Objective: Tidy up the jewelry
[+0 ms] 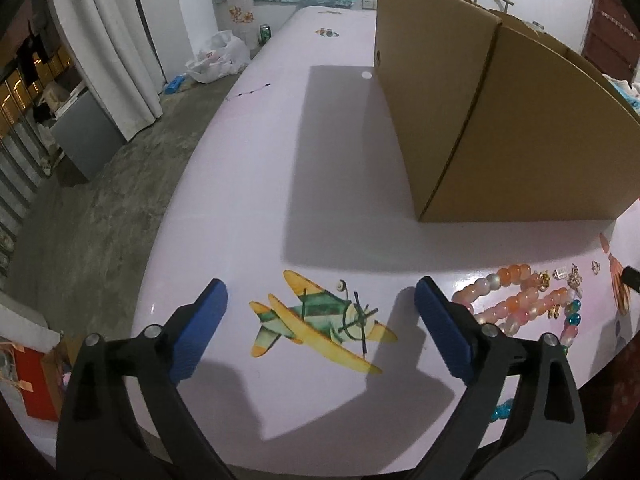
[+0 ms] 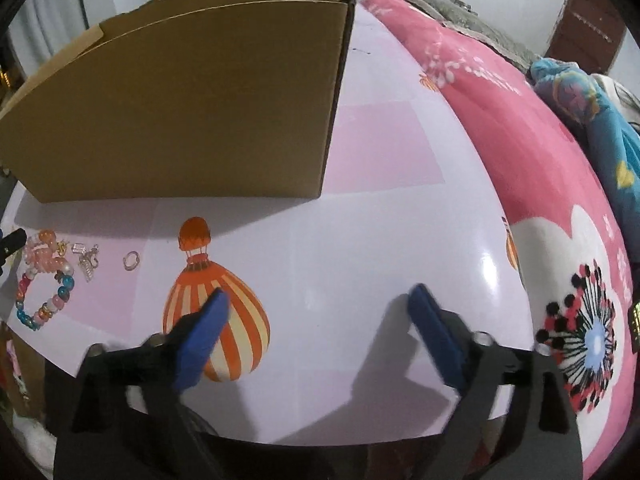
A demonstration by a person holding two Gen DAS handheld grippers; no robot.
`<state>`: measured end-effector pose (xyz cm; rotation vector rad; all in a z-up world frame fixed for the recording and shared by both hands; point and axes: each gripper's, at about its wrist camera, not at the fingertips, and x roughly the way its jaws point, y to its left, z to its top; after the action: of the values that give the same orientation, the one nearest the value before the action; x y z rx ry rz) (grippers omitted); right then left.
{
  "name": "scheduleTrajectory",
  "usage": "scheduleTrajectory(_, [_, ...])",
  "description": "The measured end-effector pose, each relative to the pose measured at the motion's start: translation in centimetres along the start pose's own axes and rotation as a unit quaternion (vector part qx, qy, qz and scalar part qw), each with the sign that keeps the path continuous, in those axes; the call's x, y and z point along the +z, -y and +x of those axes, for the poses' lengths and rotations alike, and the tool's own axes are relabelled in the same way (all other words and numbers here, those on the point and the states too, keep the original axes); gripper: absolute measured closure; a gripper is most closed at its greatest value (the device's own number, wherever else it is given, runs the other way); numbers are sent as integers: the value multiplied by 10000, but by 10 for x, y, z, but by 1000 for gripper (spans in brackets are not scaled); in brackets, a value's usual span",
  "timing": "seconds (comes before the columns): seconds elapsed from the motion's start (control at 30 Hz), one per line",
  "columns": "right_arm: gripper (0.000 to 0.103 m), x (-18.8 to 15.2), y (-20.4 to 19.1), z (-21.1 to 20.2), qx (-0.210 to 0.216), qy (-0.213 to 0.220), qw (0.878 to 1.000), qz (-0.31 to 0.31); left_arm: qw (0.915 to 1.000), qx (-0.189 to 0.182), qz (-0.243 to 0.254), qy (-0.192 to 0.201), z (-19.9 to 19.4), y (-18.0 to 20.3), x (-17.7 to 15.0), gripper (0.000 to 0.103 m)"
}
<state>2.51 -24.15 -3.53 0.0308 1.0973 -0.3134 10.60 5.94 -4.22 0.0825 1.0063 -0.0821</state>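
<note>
Both claws, left claw [image 1: 320, 312] and right claw [image 2: 316, 312], hang spread and empty over the tabletop [image 1: 248, 184], likely staged for pickup, with the jewelry [image 1: 528, 300] heaped between them, just near of the cardboard box [image 2: 192, 100].

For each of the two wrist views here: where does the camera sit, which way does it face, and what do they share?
Left wrist: on the left gripper, angled down at the table's airplane print; open blue fingers show.
Right wrist: on the right gripper, angled down at the balloon print, pink blanket beside; open fingers show.
Shared: cardboard box, bead bracelets.
</note>
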Motion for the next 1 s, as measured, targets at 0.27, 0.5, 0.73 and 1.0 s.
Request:
scheduleTrajectory(0.27, [6,0,6,4,194,-6,9998,33,9999,-11,-117,98,1,-1,-1,8])
scheduleTrajectory(0.5, [6,2,4,6,208,-17,9998,46,9999,-23,-92,-76,2,-1,4,8])
scheduleTrajectory(0.73, [6,-1,3,4,184,38,9998,36,9999,-2,-84,-134,6,0,7,7])
scheduleTrajectory(1.0, [7,-3,-4,-27,315,639,9975,-5,9998,-20,99,-185,4,2,9,7])
